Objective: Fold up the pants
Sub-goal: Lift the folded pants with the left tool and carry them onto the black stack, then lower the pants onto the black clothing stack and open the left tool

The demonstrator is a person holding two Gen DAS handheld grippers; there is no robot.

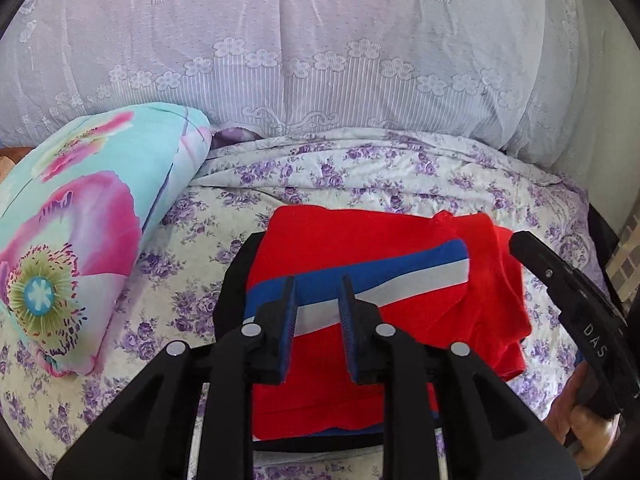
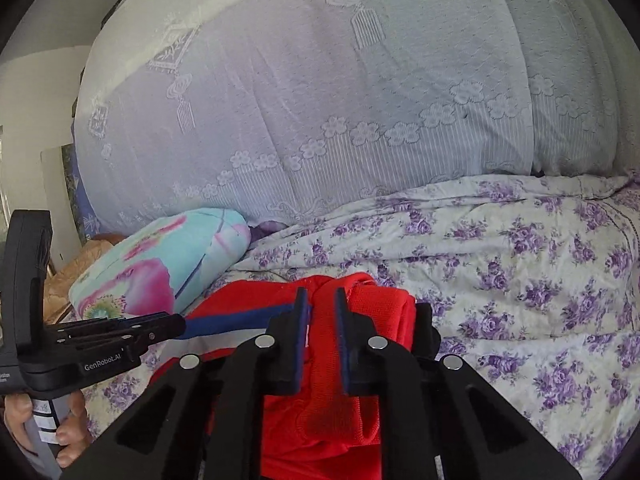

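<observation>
We are over a bed (image 1: 400,168) covered with a white sheet printed with purple flowers, and behind it hangs a pale lace curtain (image 1: 320,40) with flower patterns. At the left of the bed lies a turquoise pillow (image 1: 80,208) with big pink blooms, resting on the sheet and apart from the clothing.

The red pants (image 1: 352,236), with a blue and white stripe along the side, lie in a folded heap on the sheet near the bed's front edge, the right end bunched in thicker layers.

Our left gripper (image 1: 318,284) hovers above the striped part, its jaws parted with nothing between them. Our right gripper (image 2: 320,300) sits over the bunched red end of the pants (image 2: 360,360); its jaws stand apart too, with red cloth showing below the gap, and we cannot tell whether they touch it.
</observation>
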